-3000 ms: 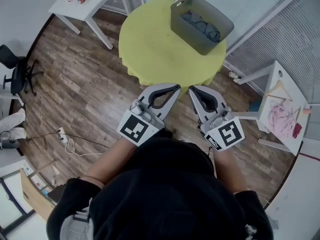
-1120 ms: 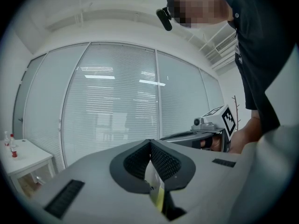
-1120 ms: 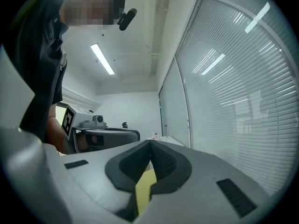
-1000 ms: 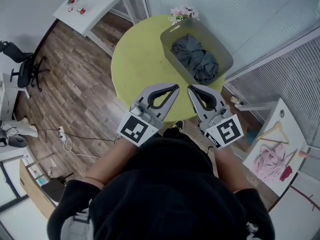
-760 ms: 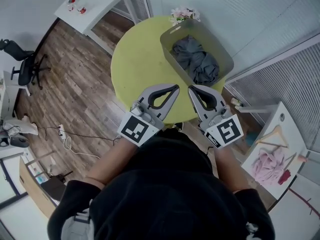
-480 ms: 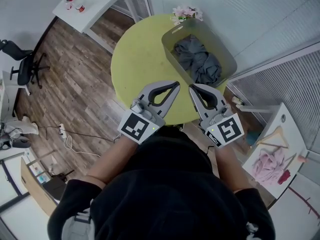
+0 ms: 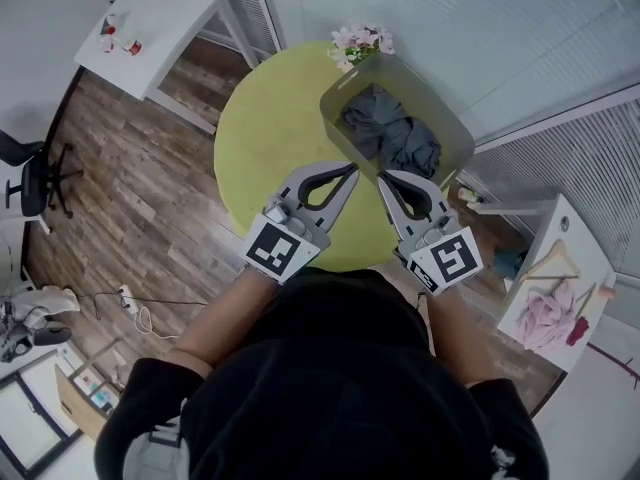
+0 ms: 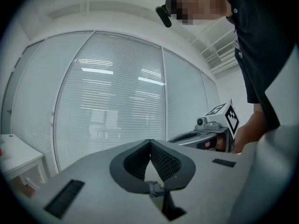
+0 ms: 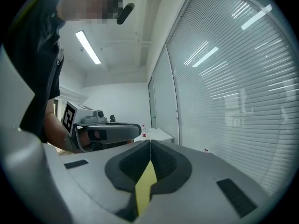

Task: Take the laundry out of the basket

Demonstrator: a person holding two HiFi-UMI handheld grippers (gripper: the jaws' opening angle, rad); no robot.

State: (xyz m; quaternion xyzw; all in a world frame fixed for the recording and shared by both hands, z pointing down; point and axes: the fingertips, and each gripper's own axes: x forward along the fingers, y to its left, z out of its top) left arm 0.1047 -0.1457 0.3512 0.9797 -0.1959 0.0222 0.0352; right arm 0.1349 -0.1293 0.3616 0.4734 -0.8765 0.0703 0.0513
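A grey laundry basket [image 7: 437, 105] stands on the far right part of a round yellow table [image 7: 270, 138]. Crumpled grey laundry [image 7: 385, 133] lies inside it. My left gripper [image 7: 353, 170] is shut and empty, its tip over the table just short of the basket's near wall. My right gripper [image 7: 381, 177] is shut and empty right beside it. Both are held nearly level. In the left gripper view the shut left gripper [image 8: 150, 142] faces window blinds, with the right gripper [image 8: 205, 136] beside it. The right gripper view shows the shut right gripper [image 9: 150, 141] and a strip of yellow table below it.
Pink flowers [image 7: 355, 40] sit at the table's far edge behind the basket. A white side table [image 7: 150, 23] stands at the far left. Another white table [image 7: 560, 298] with pink cloth and a hanger is at the right. An office chair [image 7: 30, 178] is on the wooden floor.
Both grippers have moved forward together, from over the floor to over the table's near part. The basket and table now lie closer to the tips. Both jaws stayed shut.
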